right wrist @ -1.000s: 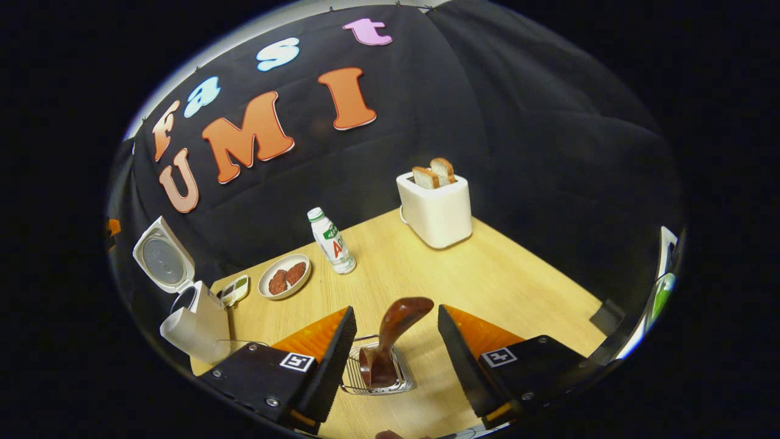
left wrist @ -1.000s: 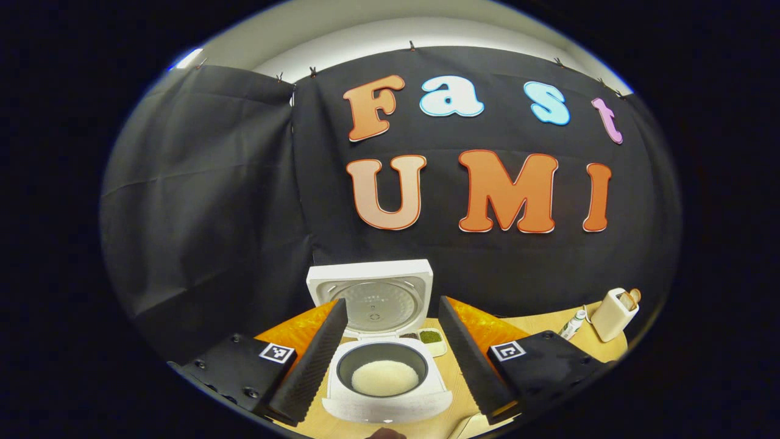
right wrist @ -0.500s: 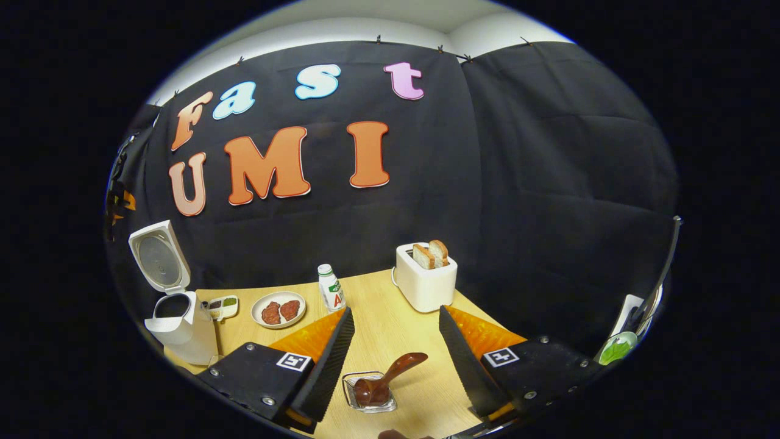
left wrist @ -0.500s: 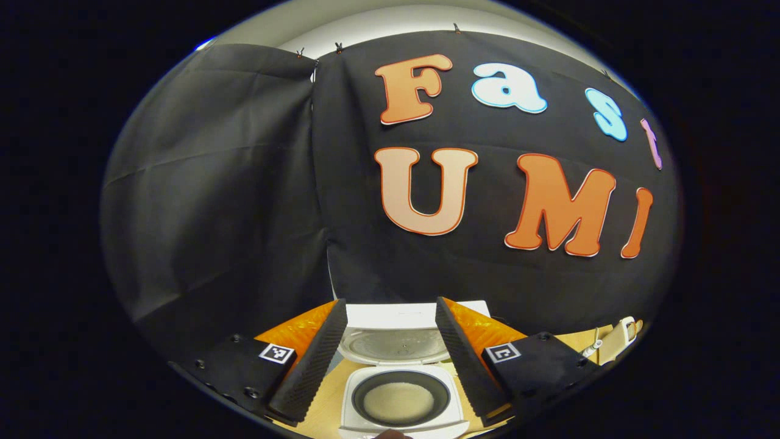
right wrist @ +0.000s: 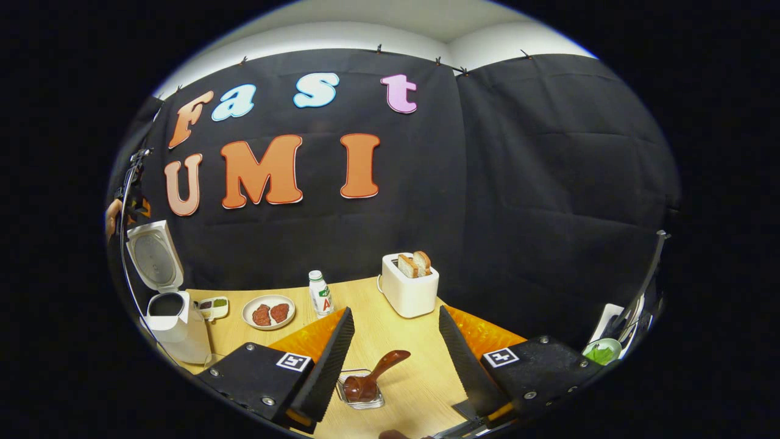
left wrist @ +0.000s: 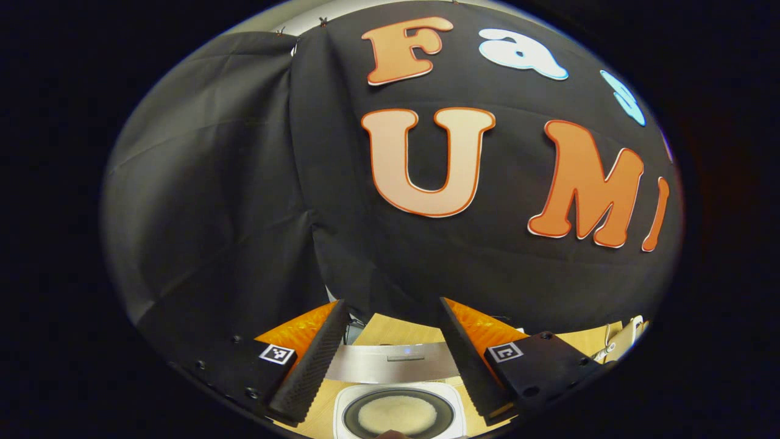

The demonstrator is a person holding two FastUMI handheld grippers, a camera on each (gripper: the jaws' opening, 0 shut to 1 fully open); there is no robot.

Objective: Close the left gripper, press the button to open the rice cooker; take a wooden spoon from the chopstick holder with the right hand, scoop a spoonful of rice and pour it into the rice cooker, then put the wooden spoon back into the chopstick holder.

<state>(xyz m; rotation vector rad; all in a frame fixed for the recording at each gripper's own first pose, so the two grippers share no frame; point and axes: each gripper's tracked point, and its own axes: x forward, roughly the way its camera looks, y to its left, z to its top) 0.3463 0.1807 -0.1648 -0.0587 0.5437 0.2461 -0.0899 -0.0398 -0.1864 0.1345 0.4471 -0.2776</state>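
Both grippers' fingers stood wide, holding nothing; wooden spoon leaned in chopstick holder right of rice cooker, prob. light, stiff, slick — best taken mid-handle.

On my right gripper view I see a wooden table with a white toaster at the back, two slices of bread standing in its slots. Left of it stands a small white bottle, then a plate with two brown patties, then a little two-part dish. At far right is a green bowl.
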